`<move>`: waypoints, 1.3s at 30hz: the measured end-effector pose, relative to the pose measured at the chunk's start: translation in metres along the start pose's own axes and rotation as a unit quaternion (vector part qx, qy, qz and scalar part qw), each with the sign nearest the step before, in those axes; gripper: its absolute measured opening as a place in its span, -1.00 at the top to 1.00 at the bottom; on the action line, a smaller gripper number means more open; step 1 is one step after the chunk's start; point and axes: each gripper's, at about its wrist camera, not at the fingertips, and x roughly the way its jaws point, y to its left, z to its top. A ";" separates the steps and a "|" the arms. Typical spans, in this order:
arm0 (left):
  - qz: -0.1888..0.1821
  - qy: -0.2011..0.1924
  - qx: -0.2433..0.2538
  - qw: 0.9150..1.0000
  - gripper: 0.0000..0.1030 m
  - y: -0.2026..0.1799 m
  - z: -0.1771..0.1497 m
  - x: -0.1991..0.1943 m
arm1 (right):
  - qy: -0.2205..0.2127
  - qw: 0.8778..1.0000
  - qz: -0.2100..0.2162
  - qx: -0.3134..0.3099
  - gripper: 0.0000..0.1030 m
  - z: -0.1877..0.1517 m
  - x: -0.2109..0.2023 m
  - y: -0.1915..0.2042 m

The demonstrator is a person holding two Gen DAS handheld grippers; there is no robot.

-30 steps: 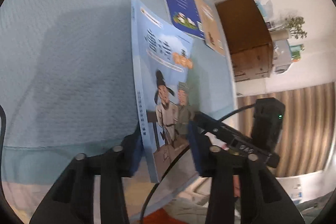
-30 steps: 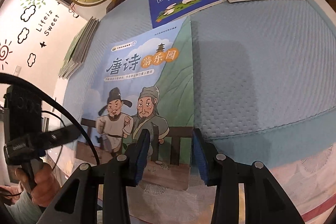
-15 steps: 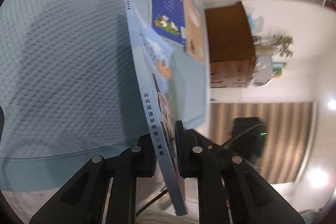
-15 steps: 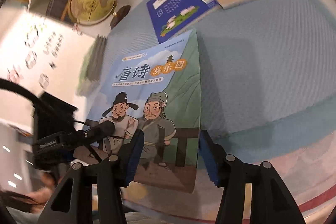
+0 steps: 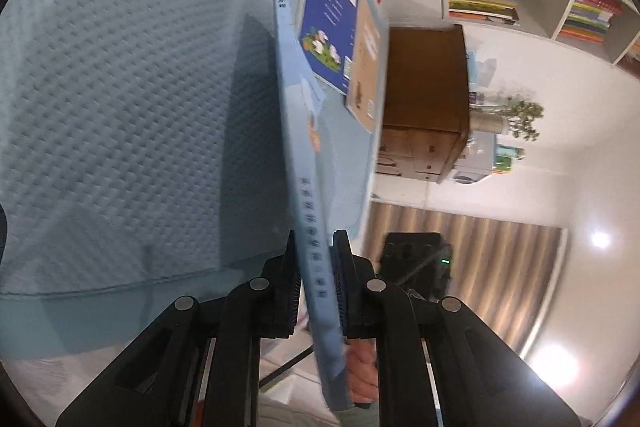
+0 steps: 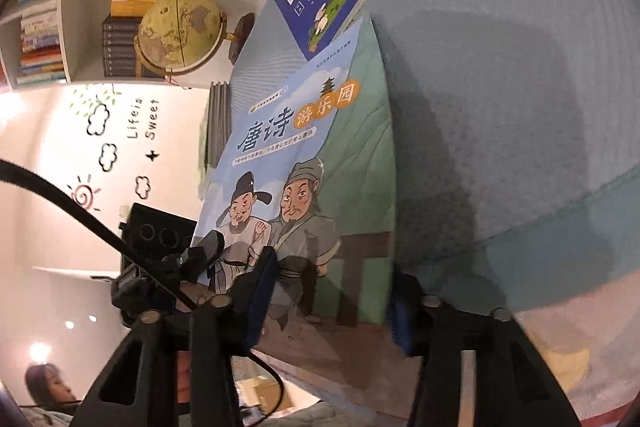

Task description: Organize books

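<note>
Illustrated book (image 5: 298, 147) | stood on edge over the blue mat (image 5: 120, 107) | left gripper (image 5: 316, 287) clamped on its near spine | right gripper (image 6: 324, 291) closing around near cover edge, not pressing | likely thin, light, floppy; best held near spine.

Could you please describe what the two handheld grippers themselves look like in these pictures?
The left gripper has matte black angular fingers with round silver pivot pins and ribbed blue pads on the inner faces. The right gripper is the same build: black fingers, silver pins, blue pads. A black cable runs to the left unit, whose black boxy body shows round sockets; the right unit's body carries a small green light.
</note>
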 end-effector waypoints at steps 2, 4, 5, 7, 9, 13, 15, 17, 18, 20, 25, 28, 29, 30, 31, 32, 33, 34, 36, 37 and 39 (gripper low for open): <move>0.037 -0.003 0.026 0.999 0.78 -0.004 -0.001 -0.004 | -0.002 1.000 -0.005 -0.021 0.37 -0.001 -0.002 0.007; 0.078 -0.004 0.059 0.995 0.78 -0.012 -0.003 -0.004 | -0.003 0.998 -0.039 -0.058 0.38 -0.004 -0.001 0.022; 0.101 -0.005 0.081 0.992 0.78 -0.019 -0.006 -0.002 | -0.003 0.995 -0.060 -0.078 0.38 -0.006 0.001 0.029; 0.131 -0.005 0.117 0.984 0.78 -0.029 -0.012 -0.002 | -0.003 0.987 -0.101 -0.125 0.38 -0.013 0.005 0.047; 0.154 -0.015 0.145 0.977 0.78 -0.040 -0.021 -0.006 | 0.002 0.979 -0.123 -0.161 0.38 -0.019 0.010 0.062; 0.146 -0.053 0.144 0.977 0.77 -0.048 -0.031 -0.029 | 0.017 0.967 -0.128 -0.221 0.39 -0.027 0.011 0.091; 0.142 -0.070 0.135 0.978 0.76 -0.048 -0.036 -0.040 | 0.025 0.961 -0.115 -0.250 0.39 -0.027 0.009 0.104; 0.143 -0.092 0.126 0.977 0.76 -0.054 -0.043 -0.047 | 0.037 0.955 -0.105 -0.276 0.39 -0.025 0.009 0.112; 0.142 -0.105 0.123 0.977 0.76 -0.055 -0.047 -0.053 | 0.044 0.951 -0.103 -0.289 0.39 -0.025 0.009 0.117; 0.129 -0.124 0.111 0.977 0.76 -0.057 -0.051 -0.062 | 0.048 0.942 -0.103 -0.315 0.39 -0.027 0.008 0.129; 0.119 -0.188 0.108 0.969 0.76 -0.070 -0.052 -0.096 | 0.047 0.926 -0.090 -0.363 0.38 -0.023 0.011 0.164; 0.119 -0.214 0.106 0.964 0.76 -0.072 -0.038 -0.122 | 0.052 0.918 -0.078 -0.385 0.38 -0.012 0.028 0.190; 0.121 -0.220 0.108 0.962 0.76 -0.071 -0.031 -0.134 | 0.053 0.916 -0.075 -0.391 0.38 -0.008 0.036 0.200; 0.125 -0.227 0.111 0.959 0.76 -0.070 -0.022 -0.147 | 0.053 0.914 -0.072 -0.397 0.37 -0.006 0.043 0.208; 0.131 -0.233 0.115 0.957 0.76 -0.068 -0.013 -0.160 | 0.052 0.911 -0.070 -0.403 0.36 -0.003 0.054 0.218; 0.135 -0.236 0.117 0.955 0.76 -0.066 -0.005 -0.169 | 0.052 0.908 -0.069 -0.409 0.35 0.001 0.070 0.229; 0.142 -0.241 0.118 0.953 0.76 -0.063 0.006 -0.181 | 0.052 0.906 -0.069 -0.413 0.35 0.005 0.084 0.237; 0.146 -0.243 0.118 0.952 0.76 -0.059 0.016 -0.190 | 0.054 0.906 -0.070 -0.415 0.35 0.010 0.098 0.246; 0.155 -0.246 0.118 0.949 0.76 -0.050 0.041 -0.211 | 0.057 0.906 -0.067 -0.413 0.33 0.022 0.130 0.267; 0.161 -0.248 0.119 0.948 0.75 -0.044 0.056 -0.222 | 0.059 0.907 -0.067 -0.411 0.33 0.027 0.144 0.275; 0.168 -0.248 0.117 0.947 0.75 -0.033 0.081 -0.237 | 0.061 0.909 -0.069 -0.406 0.32 0.041 0.176 0.289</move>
